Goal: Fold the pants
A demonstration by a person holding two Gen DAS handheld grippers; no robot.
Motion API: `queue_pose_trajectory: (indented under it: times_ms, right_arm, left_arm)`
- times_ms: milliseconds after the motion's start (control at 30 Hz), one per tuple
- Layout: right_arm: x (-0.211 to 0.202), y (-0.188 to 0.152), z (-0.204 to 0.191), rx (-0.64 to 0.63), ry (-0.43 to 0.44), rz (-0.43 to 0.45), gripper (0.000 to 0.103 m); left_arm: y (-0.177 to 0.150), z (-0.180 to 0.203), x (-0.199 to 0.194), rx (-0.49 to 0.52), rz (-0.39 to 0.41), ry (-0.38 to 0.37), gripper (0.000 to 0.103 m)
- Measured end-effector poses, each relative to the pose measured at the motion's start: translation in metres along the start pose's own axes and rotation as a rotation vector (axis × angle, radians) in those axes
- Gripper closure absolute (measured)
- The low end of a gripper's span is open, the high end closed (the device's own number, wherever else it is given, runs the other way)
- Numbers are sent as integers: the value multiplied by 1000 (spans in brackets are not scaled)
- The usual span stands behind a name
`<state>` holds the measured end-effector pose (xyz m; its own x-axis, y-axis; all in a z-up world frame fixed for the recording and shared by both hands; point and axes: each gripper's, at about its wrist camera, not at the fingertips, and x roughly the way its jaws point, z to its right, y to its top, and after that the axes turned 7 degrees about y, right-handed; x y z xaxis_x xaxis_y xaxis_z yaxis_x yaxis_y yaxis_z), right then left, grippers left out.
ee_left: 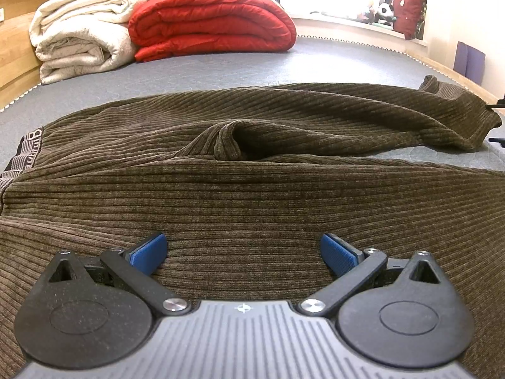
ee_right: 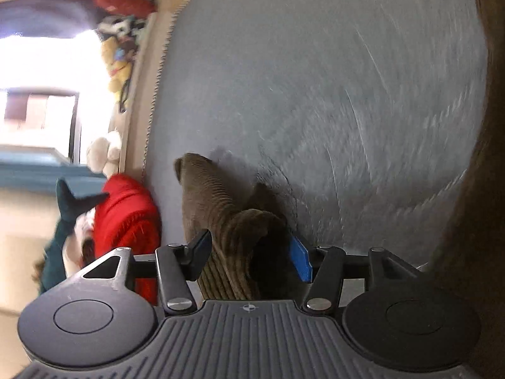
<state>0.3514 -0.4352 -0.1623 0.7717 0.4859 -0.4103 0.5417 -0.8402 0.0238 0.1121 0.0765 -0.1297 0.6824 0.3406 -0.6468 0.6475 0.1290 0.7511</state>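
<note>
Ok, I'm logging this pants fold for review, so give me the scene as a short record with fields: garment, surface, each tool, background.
garment: brown corduroy pants, spread crumpled, a raised fold at the middle
surface: grey mattress
left tool: jaws wide open, low over the pants fabric, not pinching it
right tool: jaws open, a bunched end of the pants between them; view motion-blurred, contact unclear
background: red quilt and cream blanket, folded at the far end of the mattress
fold progress: pants not yet folded flat
</note>
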Motion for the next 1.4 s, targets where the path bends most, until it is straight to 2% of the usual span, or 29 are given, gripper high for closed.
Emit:
queue_pose_trajectory:
  times_ms: [67, 167, 300, 467, 533, 567, 600, 633, 667, 767, 867, 933, 967, 1000, 1033, 1067, 1133, 1167, 1200, 1267, 1300, 1367, 1400]
  right_arm:
    - [10, -3, 8, 76, 24, 7, 46]
    - [19, -4, 21, 213, 105, 36, 45]
    - [28, -5, 29, 386, 253, 87, 41]
    - [45, -4, 21, 420, 347, 81, 40]
    - [51, -6, 20, 432, 351, 75, 41]
    - [55, -9, 19, 432, 348, 72, 45]
    - [58, -11, 17, 424, 337, 66, 51]
    - [60, -11, 15, 413, 320, 60, 70]
    - [61, -13, 12, 396, 298, 50, 80]
    - [48, -12, -10, 261, 224, 109, 88]
    - [21, -7, -54, -3, 181, 237, 94]
    - [-6, -12, -95, -267, 131, 384, 97]
    - [-22, -23, -118, -450, 73, 474, 97]
    - [-30, -32, -129, -554, 25, 537, 98]
    - [-38, -38, -132, -603, -27, 589, 97]
    - [-40, -37, -129, -599, -102, 580, 97]
    - [-31, -21, -109, -492, -270, 483, 93]
    - [-28, -13, -96, -420, -309, 450, 93]
    - [-30, -3, -72, -288, -330, 411, 93]
    - [-35, 8, -37, -88, -344, 381, 90]
    - [-39, 12, -20, -6, -316, 371, 88]
    - [-38, 19, -7, 39, -266, 346, 68]
    - [-37, 22, -3, 35, -241, 328, 62]
  left_arm:
    - [0, 0, 0, 0, -1, 1, 0]
    - [0, 0, 1, -1, -3, 0, 0]
    - [1, 1, 1, -2, -5, 1, 0]
    - [1, 1, 2, -4, -6, 0, 0]
    - [1, 1, 2, -4, -6, 0, 0]
    - [1, 1, 2, -3, -6, 1, 0]
    - [1, 1, 2, -2, -6, 2, 0]
    - [1, 1, 2, -3, -6, 2, 0]
    - [1, 2, 2, -2, -6, 3, 0]
    - [1, 2, 2, -2, -6, 4, 0]
    - [1, 2, 2, -3, -7, 2, 0]
    - [1, 1, 2, -7, -6, -2, 0]
    - [1, 1, 2, -9, -6, -3, 0]
    - [1, 1, 2, -9, -6, -2, 0]
    - [1, 1, 1, -9, -5, -2, 0]
    - [1, 0, 1, -9, -6, -1, 0]
    - [1, 1, 1, -8, -6, 1, 0]
    - [1, 1, 1, -7, -6, 2, 0]
    - [1, 1, 1, -7, -7, 4, 0]
    - [2, 2, 0, -7, -10, 9, 0]
    - [2, 3, -1, -4, -12, 18, 0]
    - [5, 7, -3, 4, -20, 33, 0]
    - [9, 8, -4, 11, -38, 41, 0]
